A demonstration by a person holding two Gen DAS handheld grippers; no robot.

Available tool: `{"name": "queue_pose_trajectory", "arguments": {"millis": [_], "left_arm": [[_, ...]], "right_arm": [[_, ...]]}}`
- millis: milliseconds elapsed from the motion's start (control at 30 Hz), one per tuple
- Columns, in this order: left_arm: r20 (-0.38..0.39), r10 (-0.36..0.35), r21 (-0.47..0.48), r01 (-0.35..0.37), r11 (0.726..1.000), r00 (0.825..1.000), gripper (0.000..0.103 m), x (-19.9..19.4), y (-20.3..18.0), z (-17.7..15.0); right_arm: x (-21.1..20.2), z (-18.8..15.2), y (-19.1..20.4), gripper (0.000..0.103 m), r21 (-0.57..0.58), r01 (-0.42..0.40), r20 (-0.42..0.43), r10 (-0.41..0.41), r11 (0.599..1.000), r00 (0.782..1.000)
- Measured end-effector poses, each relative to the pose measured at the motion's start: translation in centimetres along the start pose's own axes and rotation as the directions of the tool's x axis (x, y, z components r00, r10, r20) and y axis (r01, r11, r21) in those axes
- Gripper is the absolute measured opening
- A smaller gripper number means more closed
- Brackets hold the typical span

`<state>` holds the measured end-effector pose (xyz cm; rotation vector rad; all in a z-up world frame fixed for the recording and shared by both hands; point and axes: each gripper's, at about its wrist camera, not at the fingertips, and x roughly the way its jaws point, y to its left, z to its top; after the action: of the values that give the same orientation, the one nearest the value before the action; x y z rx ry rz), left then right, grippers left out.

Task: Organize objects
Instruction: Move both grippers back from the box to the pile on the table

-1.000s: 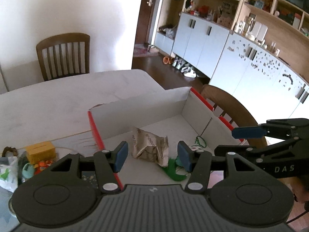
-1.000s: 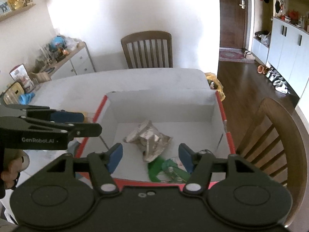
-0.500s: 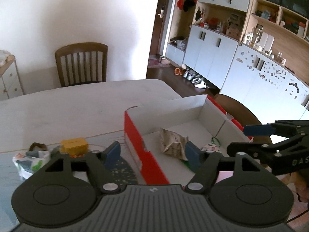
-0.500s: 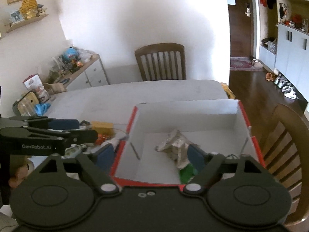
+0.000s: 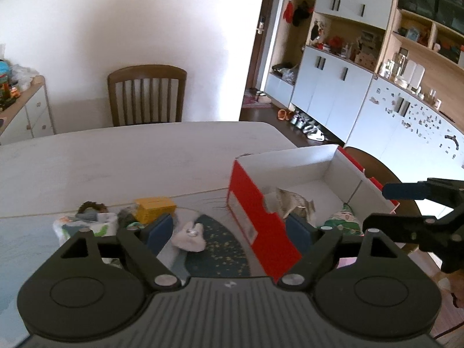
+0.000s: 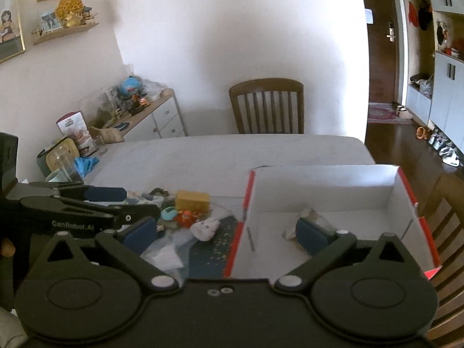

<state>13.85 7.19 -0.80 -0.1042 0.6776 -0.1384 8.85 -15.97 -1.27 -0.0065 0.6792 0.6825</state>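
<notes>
Between the spread fingers of the left gripper (image 5: 229, 230) there is nothing held; its blue pads stand wide apart, and straight ahead of the gap lies a small white stuffed toy (image 5: 190, 236) on a dark speckled mat (image 5: 223, 249). The right gripper (image 6: 223, 232) is likewise open and empty, and its two fingers straddle the red near corner of the box (image 6: 406, 185), one pad over the mat, the other over the box floor.

Outward from the left fingers, the loose pile sits just beyond and to the left: a yellow block (image 5: 155, 206), a patterned cloth bundle (image 5: 87, 224) and some small orange and teal bits (image 6: 179, 214), all close together on the white table (image 5: 116, 159). The box, open-topped with white inner walls, lies to the right of that pile, its long side running away from the cameras. It already holds a crumpled paper wrapper (image 5: 293, 203) and a green item (image 5: 342, 221) near the front wall.

The toy looks like the likely next pick. It lies nearer the left gripper, almost centred ahead of its gap, while the right gripper would have to swing leftward across the box edge. Its longer side seems to run roughly across the left fingers' line, though blur makes that uncertain.
</notes>
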Motion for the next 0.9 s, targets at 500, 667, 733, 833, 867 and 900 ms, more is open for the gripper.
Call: {"name": "queue_pose_trajectory", "arguments": {"millis": [500,667,733,833,867,900], "left_arm": [[0.063,0.069,-0.018,-0.068,0.998,0.996,0.085,-2.0,6.2,-1.5],[0.06,0.082,-0.024,-0.081,0.996,0.995,0.085,-1.9,8.4,-2.4],[0.066,0.089,-0.024,-0.087,0.996,0.994,0.085,-1.9,9.2,-2.7],[0.066,0.107,-0.017,-0.107,0.994,0.992,0.085,-1.6,10.4,-2.9],[0.066,0.11,-0.014,-0.11,0.994,0.992,0.085,-1.4,10.7,-3.0],[0.063,0.118,-0.011,-0.117,0.993,0.991,0.085,-1.2,11.1,-3.0]], "right_arm": [[2.7,-0.7,4.7,0.102,-0.039,-0.035,-0.037,0.033,0.999,0.999],[4.4,-1.1,6.3,0.102,-0.071,-0.044,-0.065,0.04,0.997,0.997],[5.2,-1.3,7.0,0.102,-0.077,-0.046,-0.077,0.04,0.996,0.996],[6.3,-1.7,7.6,0.102,-0.088,-0.047,-0.099,0.038,0.995,0.994],[6.8,-1.8,7.9,0.102,-0.091,-0.049,-0.108,0.039,0.995,0.993],[7.2,-1.9,8.1,0.102,-0.094,-0.05,-0.116,0.038,0.994,0.993]]}}
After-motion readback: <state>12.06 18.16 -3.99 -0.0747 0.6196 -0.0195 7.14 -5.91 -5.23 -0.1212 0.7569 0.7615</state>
